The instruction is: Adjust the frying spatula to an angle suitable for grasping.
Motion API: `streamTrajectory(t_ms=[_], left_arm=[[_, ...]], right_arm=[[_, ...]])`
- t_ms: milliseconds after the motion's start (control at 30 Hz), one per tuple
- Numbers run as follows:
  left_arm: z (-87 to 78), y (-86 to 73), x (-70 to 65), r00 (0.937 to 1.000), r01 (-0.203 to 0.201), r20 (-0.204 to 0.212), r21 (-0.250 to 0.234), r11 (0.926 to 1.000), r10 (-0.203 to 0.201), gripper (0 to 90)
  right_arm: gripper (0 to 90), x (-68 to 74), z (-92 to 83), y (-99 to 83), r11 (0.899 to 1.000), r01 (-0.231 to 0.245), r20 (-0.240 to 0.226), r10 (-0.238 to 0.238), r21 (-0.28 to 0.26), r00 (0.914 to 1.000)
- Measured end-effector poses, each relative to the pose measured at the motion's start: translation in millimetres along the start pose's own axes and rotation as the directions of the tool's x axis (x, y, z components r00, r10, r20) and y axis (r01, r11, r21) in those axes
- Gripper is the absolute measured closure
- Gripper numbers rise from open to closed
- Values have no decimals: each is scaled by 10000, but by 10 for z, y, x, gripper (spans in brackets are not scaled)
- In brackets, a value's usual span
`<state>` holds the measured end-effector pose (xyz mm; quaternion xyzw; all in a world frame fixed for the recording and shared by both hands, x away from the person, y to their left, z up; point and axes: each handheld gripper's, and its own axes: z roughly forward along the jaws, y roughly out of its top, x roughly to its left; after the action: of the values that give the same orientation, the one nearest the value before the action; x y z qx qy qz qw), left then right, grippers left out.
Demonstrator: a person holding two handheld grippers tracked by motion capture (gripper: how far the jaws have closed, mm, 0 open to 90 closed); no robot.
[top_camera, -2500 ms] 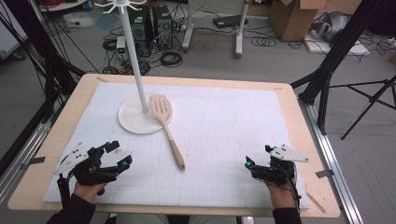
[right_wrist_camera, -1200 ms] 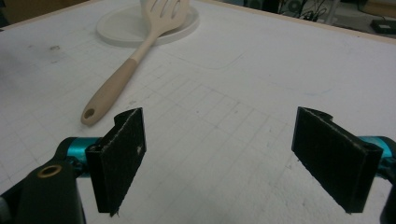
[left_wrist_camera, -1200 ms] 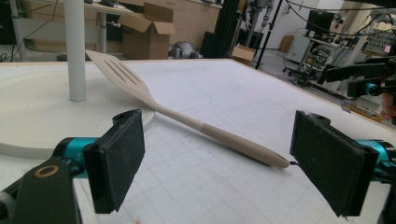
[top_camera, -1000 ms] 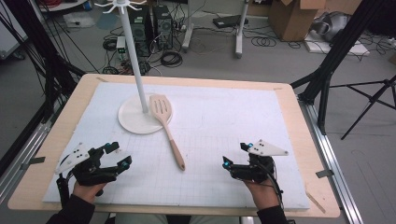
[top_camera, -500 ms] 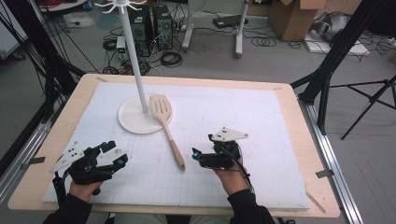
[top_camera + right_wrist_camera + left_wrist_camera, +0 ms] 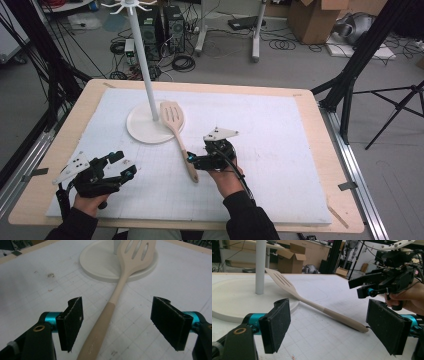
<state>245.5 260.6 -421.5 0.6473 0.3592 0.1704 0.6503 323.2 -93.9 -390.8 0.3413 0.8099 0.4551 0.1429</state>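
Spatula (image 6: pixel 177 134) is the thing in hand here: a wooden one with slots in its blade. Its blade rests on the round white base (image 6: pixel 142 131) of the stand, just beside the white pole (image 6: pixel 145 70), and its handle runs from the base down onto the white mat (image 6: pixel 290 145) that covers the worktop (image 6: pixel 320 125). Because the blade sits on the base, the handle slopes; only its end touches the mat.

The right hand-held gripper (image 6: pixel 191 159) is just beside the lower part of the handle, on the side away from the left hand. Its jaws have just been closing a little, but in the right gripper view they stand wide apart, with the handle (image 6: pixel 100 330) between them and nearer to the left pad (image 6: pixel 71 323); neither pad touches the wood. The left hand-held gripper (image 6: pixel 122 165) rests on the mat, well apart from the base, open and holding nothing.

To my judgement, the step is to grasp the handle. To do it well, the right hand-held gripper should first be centred, so that both pads meet the wood at the same time; otherwise one pad may push the handle sideways and the blade may slide off the base. It is better to close on the thick lower part of the handle, with the pads flat against its sides, and to close slowly. The pole is near the blade, so the lift should be straight and careful.
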Motion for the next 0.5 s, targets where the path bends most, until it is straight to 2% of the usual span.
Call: streamTrajectory(t_ms=[267, 500], left_arm=[[15, -5, -10, 10000, -3, 98, 92, 10000, 2, 202], [8, 0, -2, 10000, 51, 58, 0, 10000, -51, 205]], right_arm=[[234, 27, 237, 137, 9992, 305, 85, -307, 257, 9995], [223, 43, 506, 201, 9977, 176, 90, -182, 647, 9998]])
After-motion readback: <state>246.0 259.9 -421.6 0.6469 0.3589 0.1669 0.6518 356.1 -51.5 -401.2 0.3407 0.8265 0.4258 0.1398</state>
